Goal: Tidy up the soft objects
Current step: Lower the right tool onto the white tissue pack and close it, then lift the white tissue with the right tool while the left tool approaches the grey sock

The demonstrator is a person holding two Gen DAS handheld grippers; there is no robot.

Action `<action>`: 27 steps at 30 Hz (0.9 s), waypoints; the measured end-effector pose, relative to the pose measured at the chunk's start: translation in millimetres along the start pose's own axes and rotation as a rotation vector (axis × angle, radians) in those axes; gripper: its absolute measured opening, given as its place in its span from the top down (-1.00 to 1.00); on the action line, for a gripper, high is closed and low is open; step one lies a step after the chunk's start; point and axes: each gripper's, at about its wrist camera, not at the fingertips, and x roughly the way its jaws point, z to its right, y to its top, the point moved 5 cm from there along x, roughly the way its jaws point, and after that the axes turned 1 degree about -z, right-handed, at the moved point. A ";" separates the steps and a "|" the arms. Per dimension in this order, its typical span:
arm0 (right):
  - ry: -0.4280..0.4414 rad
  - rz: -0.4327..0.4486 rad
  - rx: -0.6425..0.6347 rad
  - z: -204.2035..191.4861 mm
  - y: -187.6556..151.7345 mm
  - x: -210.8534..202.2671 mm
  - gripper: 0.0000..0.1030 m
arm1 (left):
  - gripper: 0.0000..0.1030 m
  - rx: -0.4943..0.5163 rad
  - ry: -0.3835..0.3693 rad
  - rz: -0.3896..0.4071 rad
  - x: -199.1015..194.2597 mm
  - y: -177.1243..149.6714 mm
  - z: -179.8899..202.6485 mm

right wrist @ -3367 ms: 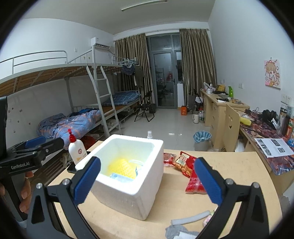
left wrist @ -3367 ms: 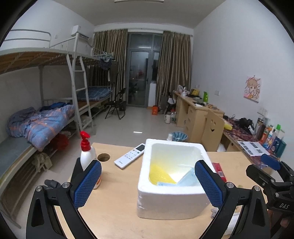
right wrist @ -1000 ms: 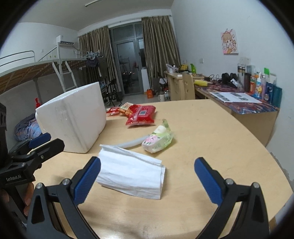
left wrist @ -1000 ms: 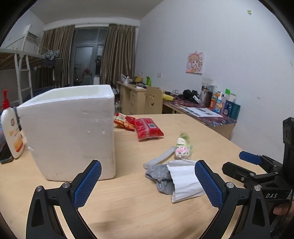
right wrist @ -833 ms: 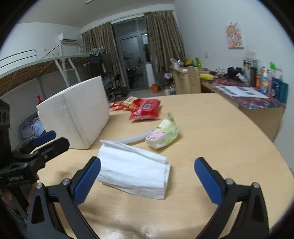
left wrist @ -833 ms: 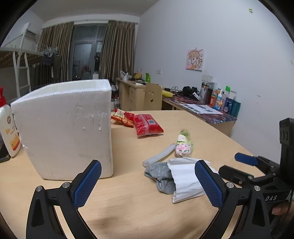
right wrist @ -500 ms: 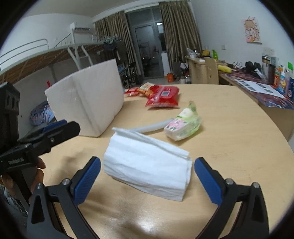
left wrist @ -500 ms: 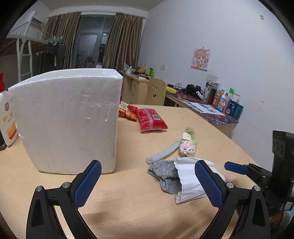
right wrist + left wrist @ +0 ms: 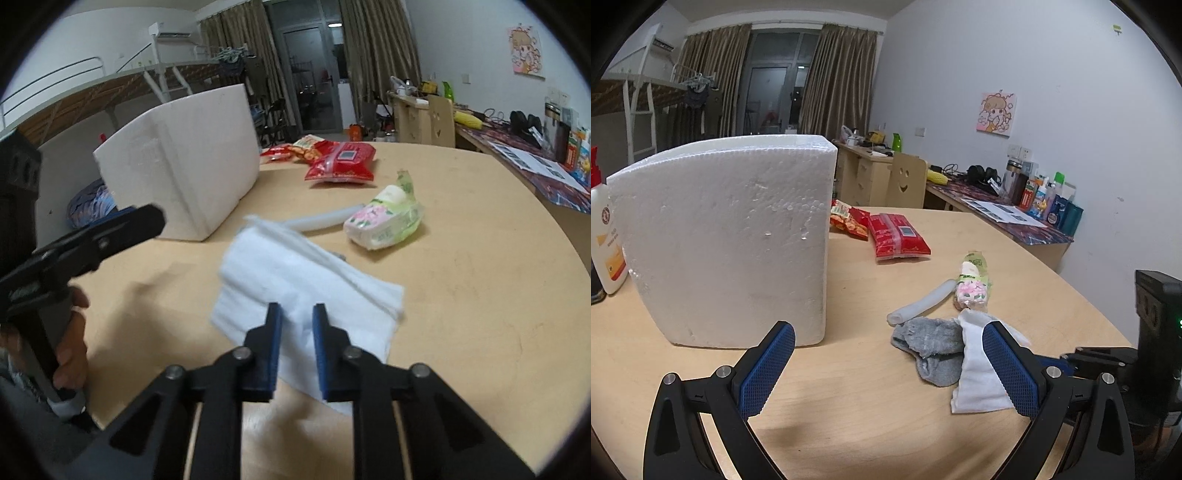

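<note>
1. On the round wooden table [image 9: 480, 295], the white cloth [image 9: 306, 280] lies near the front edge — folded, soft and fluffy, with layered edges showing along its far side and one corner running toward the right.
2. The right gripper [image 9: 297, 314] sits low over the cloth's near edge, its jaws closing; the blue pads are narrow apart with cloth bunched between them, and whether they already press it I cannot quite tell.
3. In the left wrist view the same cloth [image 9: 979, 376] drapes over a crumpled grey sock [image 9: 931, 347] — the two are touching, sock to the left.
4. Just beyond them lies a pale foam tube [image 9: 921, 302], its far end meeting a green-and-pink tissue pack [image 9: 973, 284].
5. The left gripper [image 9: 886, 363] hangs wide open above bare table, nothing between its pads; a hand [image 9: 70, 343] grips its handle at the left of the right wrist view.
6. The white foam box [image 9: 727, 236] stands tall on the left, well apart from the cloth.
7. A red packet [image 9: 897, 236] and a snack bag [image 9: 849, 219] lie farther back, beside the box's far corner.
8. A pump bottle [image 9: 605, 229] stands at the box's left side.
</note>
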 end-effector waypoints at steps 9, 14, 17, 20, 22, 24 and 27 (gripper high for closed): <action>-0.021 0.026 -0.094 -12.1 -1.1 -16.0 0.79 | -0.97 0.017 0.005 0.017 -3.2 0.1 2.7; -0.059 0.024 -0.176 -21.9 5.2 -5.0 -0.41 | -0.97 0.013 0.011 0.032 -7.3 1.1 0.2; -0.044 0.019 -0.206 -24.8 5.0 1.0 -0.44 | -0.97 -0.002 0.017 0.030 -7.9 1.5 -4.6; -0.045 -0.006 -0.201 -22.2 3.7 10.0 -0.44 | -0.97 -0.016 0.014 0.019 -6.5 1.2 -7.5; -0.065 -0.022 -0.196 -18.3 1.6 14.6 -0.32 | -0.97 -0.019 0.014 0.018 -6.7 1.0 -9.6; -0.045 -0.055 -0.158 -12.8 0.0 16.7 0.41 | -0.97 -0.018 0.018 0.017 -6.7 0.9 -9.3; -0.049 -0.072 -0.102 -2.9 -3.8 14.3 0.80 | -0.97 -0.013 0.019 0.014 -6.3 0.7 -8.4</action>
